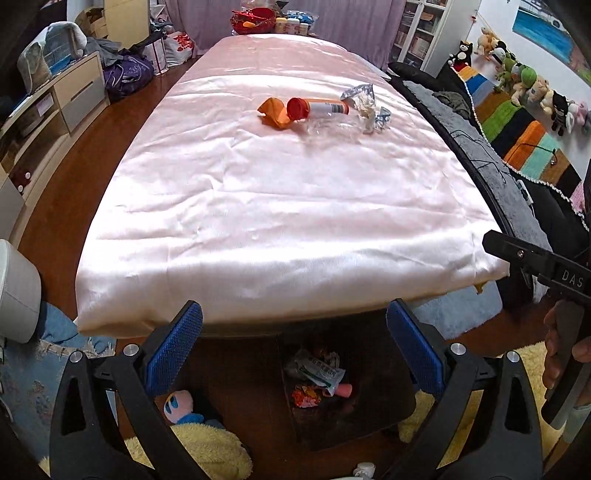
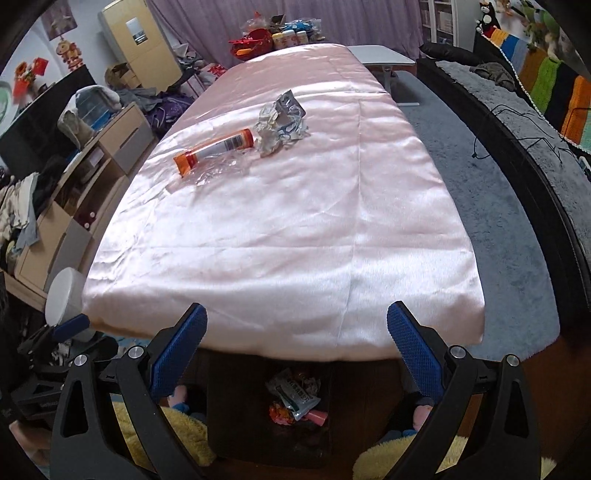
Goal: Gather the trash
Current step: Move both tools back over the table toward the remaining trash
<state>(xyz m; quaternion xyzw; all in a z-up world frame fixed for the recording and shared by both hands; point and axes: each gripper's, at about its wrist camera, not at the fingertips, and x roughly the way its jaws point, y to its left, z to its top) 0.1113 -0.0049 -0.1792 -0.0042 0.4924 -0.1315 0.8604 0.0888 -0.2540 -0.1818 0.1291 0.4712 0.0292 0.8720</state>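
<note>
On the pink satin tablecloth lie an orange-capped tube, a crumpled orange wrapper, clear plastic film and crumpled white paper with foil. In the right wrist view the tube and the paper lie far ahead. Below the table's near edge stands a dark bin with wrappers inside it, and that bin is also under my right gripper. My left gripper and right gripper hang open and empty above it.
A dark sofa with a grey blanket runs along the right. Wooden cabinets line the left wall. A white round stool is near left. Yellow fluffy slippers lie on the floor. A red basket and bottles stand at the table's far end.
</note>
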